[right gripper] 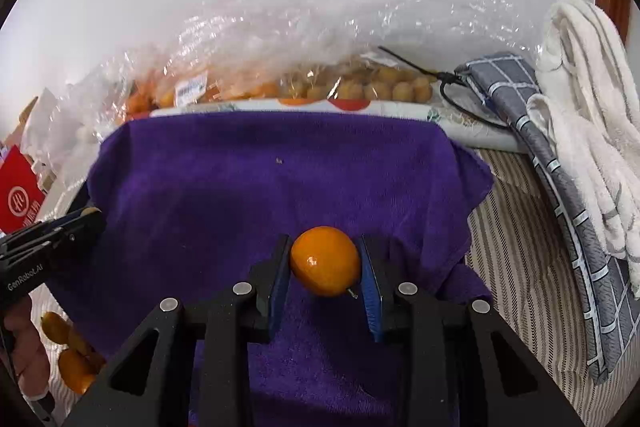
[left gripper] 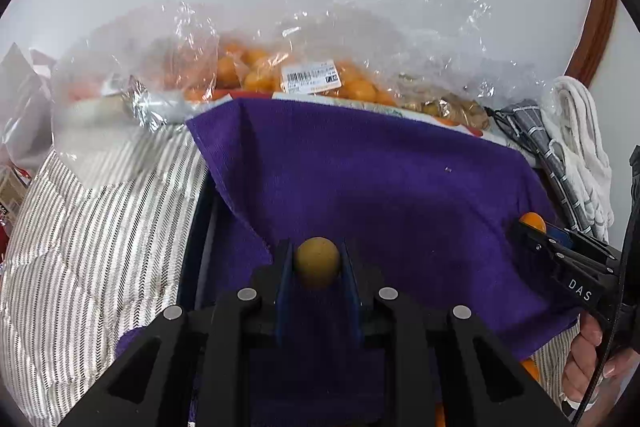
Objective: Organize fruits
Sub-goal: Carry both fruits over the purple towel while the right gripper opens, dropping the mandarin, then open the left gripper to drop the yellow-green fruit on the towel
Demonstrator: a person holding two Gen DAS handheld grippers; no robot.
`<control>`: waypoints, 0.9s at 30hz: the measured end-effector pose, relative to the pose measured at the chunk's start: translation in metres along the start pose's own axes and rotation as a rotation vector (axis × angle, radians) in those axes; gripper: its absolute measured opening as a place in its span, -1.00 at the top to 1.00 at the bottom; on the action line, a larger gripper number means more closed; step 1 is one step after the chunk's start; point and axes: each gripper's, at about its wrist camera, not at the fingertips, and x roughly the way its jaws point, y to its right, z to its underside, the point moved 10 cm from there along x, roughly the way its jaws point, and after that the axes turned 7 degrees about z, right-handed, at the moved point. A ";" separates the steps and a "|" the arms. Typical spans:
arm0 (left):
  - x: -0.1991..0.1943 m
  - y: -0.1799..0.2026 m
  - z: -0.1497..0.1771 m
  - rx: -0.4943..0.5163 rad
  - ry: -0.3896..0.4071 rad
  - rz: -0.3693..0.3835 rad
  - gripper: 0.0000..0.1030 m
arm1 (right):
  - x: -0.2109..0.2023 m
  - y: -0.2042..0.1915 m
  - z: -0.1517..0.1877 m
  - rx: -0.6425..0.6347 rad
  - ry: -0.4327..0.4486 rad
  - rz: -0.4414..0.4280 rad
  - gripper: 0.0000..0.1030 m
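Now, your left tool (left gripper: 317,263): clamps a dull tan, round fruit (left gripper: 317,261) above the purple towel (left gripper: 360,167).
Your right tool (right gripper: 325,263): clamps a glossy orange kumquat (right gripper: 325,261), stem stub showing, over that towel.

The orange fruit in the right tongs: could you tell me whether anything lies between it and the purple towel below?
Nothing visible does. The orange fruit is clamped in the right tongs above a bare stretch of the purple towel. The left tongs, shut on a brownish round fruit, are well off to the side.
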 end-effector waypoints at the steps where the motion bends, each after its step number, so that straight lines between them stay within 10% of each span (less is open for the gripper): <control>1: 0.001 0.001 0.001 0.001 -0.004 0.002 0.56 | 0.001 0.000 0.001 0.000 -0.005 -0.001 0.36; 17: 0.005 0.010 0.007 0.010 -0.030 0.049 0.56 | 0.009 -0.001 0.007 0.001 -0.022 -0.001 0.35; 22: 0.001 0.011 0.003 -0.004 -0.012 0.080 0.55 | 0.006 0.001 0.007 0.004 -0.013 0.000 0.03; 27: -0.017 0.012 -0.007 -0.010 0.060 0.105 0.20 | -0.006 -0.004 0.004 -0.022 0.014 -0.005 -0.04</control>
